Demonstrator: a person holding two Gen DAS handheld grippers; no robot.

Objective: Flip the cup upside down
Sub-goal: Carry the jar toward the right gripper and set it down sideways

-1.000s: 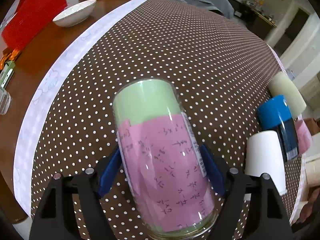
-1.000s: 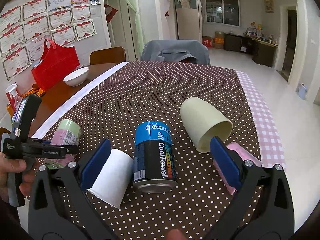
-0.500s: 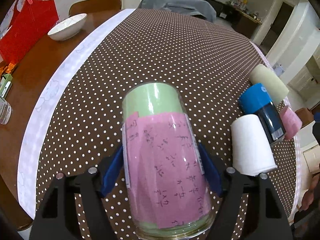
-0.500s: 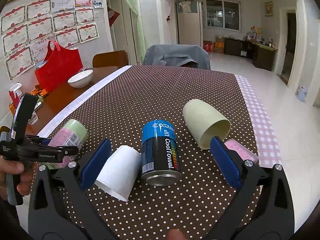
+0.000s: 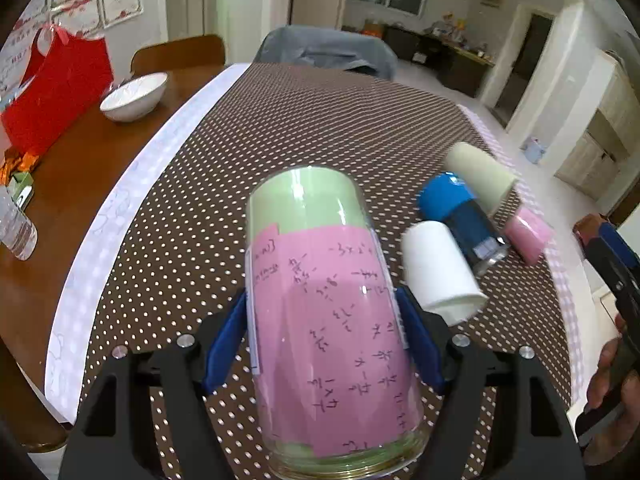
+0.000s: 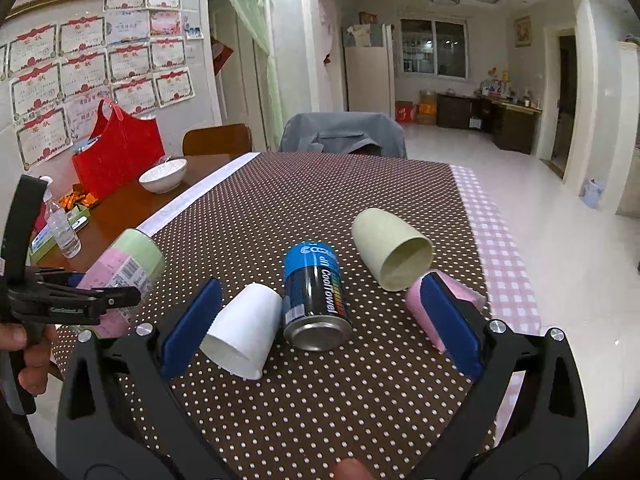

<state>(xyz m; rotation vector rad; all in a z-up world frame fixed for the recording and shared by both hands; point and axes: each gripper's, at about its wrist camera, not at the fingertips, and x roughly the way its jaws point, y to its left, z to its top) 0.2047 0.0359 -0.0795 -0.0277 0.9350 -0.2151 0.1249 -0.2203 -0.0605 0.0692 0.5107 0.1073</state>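
A brown polka-dot tablecloth (image 6: pixel 320 208) covers the wooden table (image 6: pixel 132 216) in a tiled room. The left gripper (image 5: pixel 322 336) clamps the glossy clear cup (image 5: pixel 324 304), tilted above it; the right gripper (image 6: pixel 320 330) gapes wide

So the brown white-dotted tablecloth (image 6: pixel 320 208) is spread over most of a wooden table (image 6: pixel 120 216). A blue and black drinks can (image 6: pixel 316 296) is laid on its side on the cloth, metal end facing the right camera. Off on the bare wood, a white ceramic bowl (image 6: pixel 163 175) is parked just beside a red bag (image 6: pixel 116 156), with a clear plastic bottle (image 6: pixel 64 228) stood upright nearer the edge. A grey cloth (image 6: pixel 344 132) is draped over the far chair.
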